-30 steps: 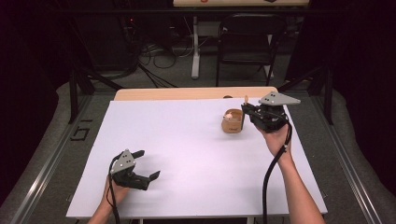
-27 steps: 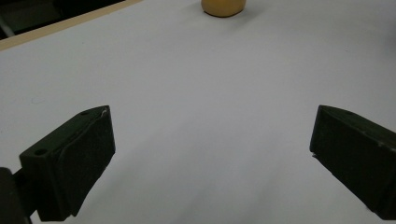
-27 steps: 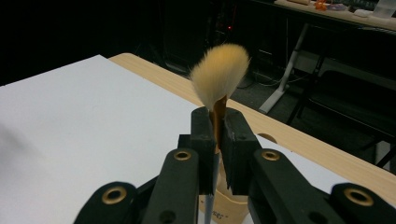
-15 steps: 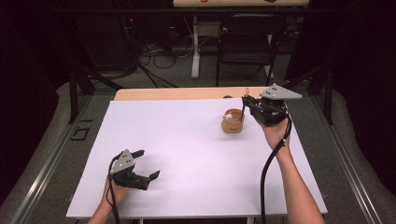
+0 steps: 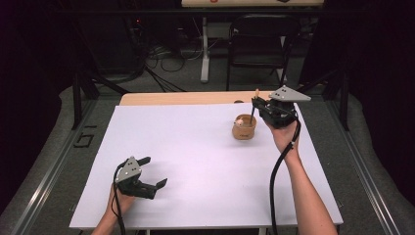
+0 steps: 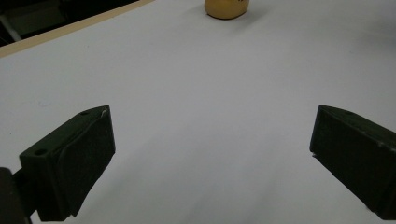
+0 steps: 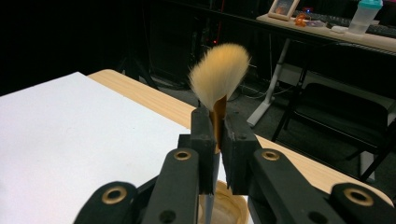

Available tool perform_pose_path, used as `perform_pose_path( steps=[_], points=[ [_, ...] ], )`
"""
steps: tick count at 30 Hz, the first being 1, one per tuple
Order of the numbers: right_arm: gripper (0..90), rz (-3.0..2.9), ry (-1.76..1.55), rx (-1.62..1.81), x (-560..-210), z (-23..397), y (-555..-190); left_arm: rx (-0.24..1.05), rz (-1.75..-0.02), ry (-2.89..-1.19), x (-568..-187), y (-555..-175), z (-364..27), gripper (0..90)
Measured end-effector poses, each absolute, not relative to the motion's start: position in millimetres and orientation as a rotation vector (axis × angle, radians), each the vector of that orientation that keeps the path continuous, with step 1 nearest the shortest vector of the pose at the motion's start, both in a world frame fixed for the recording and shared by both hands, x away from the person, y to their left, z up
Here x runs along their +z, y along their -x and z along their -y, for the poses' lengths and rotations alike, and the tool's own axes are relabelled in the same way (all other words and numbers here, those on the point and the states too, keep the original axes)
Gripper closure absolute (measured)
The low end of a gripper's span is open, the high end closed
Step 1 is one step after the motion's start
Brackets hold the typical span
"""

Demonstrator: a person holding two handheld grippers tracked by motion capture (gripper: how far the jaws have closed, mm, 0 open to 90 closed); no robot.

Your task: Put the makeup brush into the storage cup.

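Left gripper (image 5: 152, 172) sat nearest, at the front-left of the white sheet (image 5: 195, 161), well away from the wooden cup (image 5: 244, 127). Its jaws stood wide apart with nothing between them, bare sheet ahead in the left gripper view, and the cup (image 6: 226, 7) just visible at the top edge.

Right gripper (image 5: 255, 103) was just right of the cup, jaws clamped together on the makeup brush (image 7: 218, 79) right below its bristles. Fluffy tan head pointed up. In the high view the dark handle (image 5: 252, 116) ran down into the cup, so the brush was still partly inside it.

Risks, as I judged them:
- The cup looked light and nobody was bracing it. If the handle dragged on the rim (image 7: 229, 205) during a lift or a sideways move, the cup could tip or skid across the sheet. The left gripper was too far off to steady it.
- The grip was narrow on a thin round part of the brush. A twist of the wrist could let the brush swivel or slip through the pads.
- The cup sat near the far-right of the sheet, close to the wooden table edge (image 5: 186, 98). A shove that way could send it off.
- Whatever else sat in the cup was too small to make out. It could spill if the cup went over.
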State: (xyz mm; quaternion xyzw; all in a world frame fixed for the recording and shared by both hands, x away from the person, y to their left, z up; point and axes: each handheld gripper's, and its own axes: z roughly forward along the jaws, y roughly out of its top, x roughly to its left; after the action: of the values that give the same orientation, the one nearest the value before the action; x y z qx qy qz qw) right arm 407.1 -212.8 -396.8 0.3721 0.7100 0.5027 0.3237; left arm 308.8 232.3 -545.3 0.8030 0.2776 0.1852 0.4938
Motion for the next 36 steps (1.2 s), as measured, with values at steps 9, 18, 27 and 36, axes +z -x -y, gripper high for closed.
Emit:
perform_pose_path(
  steps=[9, 18, 27, 36],
  points=[
    [84.7, -1.861, -0.965, 1.297, -401.0, 206.9, -415.7, 0.452, -0.678, -1.952, -544.5, -308.3, -233.5, 0.2],
    [84.7, -1.836, -0.976, 1.294, -404.2, 205.7, -424.4, 0.455, -0.675, -1.951, -543.7, -307.9, -233.8, 0.1],
    [84.7, -1.846, -0.986, 1.277, -406.5, 202.9, -434.3, 0.449, -0.674, -1.943, -544.4, -308.0, -233.0, 0.2],
    [84.7, -1.846, -1.006, 1.267, -411.0, 204.9, -442.1, 0.461, -0.683, -1.947, -544.2, -307.4, -231.4, 0.1]
  ],
)
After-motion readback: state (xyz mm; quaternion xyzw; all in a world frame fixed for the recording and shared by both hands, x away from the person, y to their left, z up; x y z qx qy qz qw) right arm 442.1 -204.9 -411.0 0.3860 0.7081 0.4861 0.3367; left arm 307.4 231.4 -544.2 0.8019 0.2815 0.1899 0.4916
